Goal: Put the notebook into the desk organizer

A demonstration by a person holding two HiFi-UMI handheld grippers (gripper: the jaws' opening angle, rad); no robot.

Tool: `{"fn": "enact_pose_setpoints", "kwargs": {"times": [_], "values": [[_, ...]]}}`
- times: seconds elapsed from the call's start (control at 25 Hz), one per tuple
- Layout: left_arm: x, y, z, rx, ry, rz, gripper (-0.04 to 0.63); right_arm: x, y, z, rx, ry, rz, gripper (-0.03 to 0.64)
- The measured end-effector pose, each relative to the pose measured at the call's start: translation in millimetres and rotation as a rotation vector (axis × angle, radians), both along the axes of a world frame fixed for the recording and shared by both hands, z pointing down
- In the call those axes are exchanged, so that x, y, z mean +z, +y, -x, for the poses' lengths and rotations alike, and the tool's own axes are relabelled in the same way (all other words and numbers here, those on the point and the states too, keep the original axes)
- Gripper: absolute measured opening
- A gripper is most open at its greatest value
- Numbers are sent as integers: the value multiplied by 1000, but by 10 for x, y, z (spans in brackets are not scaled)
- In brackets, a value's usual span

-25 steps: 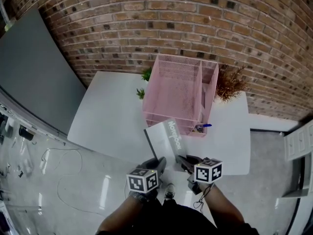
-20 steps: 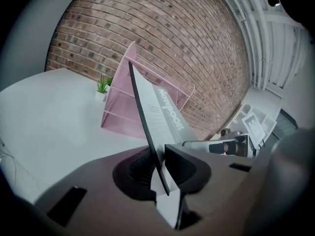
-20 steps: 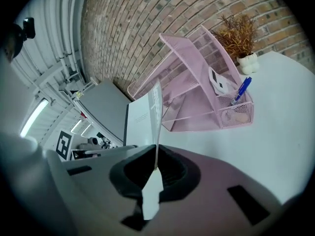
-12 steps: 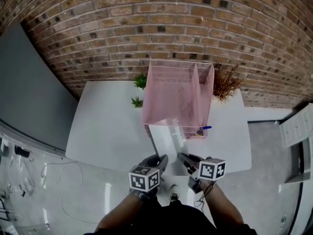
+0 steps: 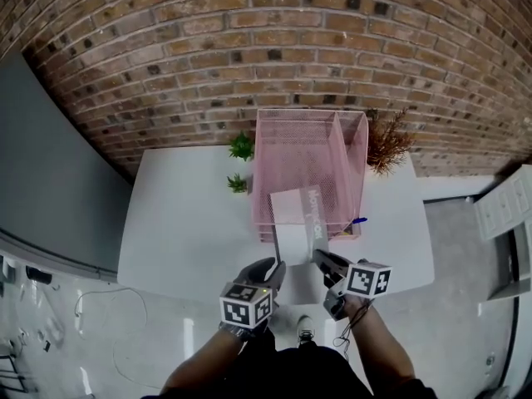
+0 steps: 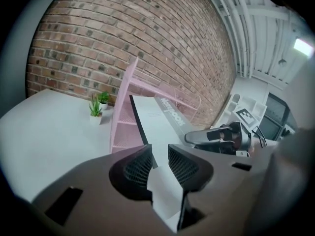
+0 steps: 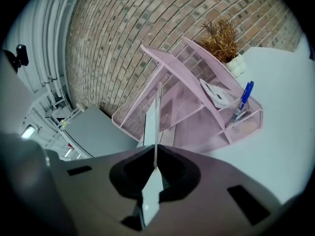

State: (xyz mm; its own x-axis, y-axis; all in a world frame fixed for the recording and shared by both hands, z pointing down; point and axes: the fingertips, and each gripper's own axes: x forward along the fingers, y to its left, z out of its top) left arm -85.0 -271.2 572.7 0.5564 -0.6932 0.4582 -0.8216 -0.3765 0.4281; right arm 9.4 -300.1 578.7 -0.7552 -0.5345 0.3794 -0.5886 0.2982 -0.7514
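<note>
Notebook (image 5: 298,219): white cover, grey spine, held off the table (image 5: 179,223) at the open front of the pink mesh desk organizer (image 5: 299,152). Its far end overlaps the organizer's low front tiers; contact with the mesh can't be made out. In the right gripper view it stands nearly edge-on, aimed at the organizer's large section. Organizer contents: blue pen (image 5: 357,220) upright in the small front-right cup, and a white flat item (image 7: 216,93) in the section behind that cup. Large section otherwise bare mesh. Left gripper (image 5: 273,271) is clamped on the notebook's near left corner, and right gripper (image 5: 322,261) is pinched nearly closed on its near right edge. Both sit side by side at the organizer's near side, pointing toward it and slightly down. Two small green plants (image 5: 242,146) stand left of the organizer, a dry brown plant (image 5: 387,140) right of it.
</note>
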Motion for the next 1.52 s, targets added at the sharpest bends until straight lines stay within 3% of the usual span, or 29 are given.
{"fn": "enact_pose_setpoints", "kwargs": {"times": [0.6,0.96,1.52], "values": [[-260,-391,-157,180,-59,-190,100,-117,-462,212,89,-15,-36,13],[-219,-686,-266,226,-103,-231,100,-120,-625,226,120,4,-57,14],[-24,-860,-263,195,-165,-194,86,-163,-750,263,79,88,-123,25]]}}
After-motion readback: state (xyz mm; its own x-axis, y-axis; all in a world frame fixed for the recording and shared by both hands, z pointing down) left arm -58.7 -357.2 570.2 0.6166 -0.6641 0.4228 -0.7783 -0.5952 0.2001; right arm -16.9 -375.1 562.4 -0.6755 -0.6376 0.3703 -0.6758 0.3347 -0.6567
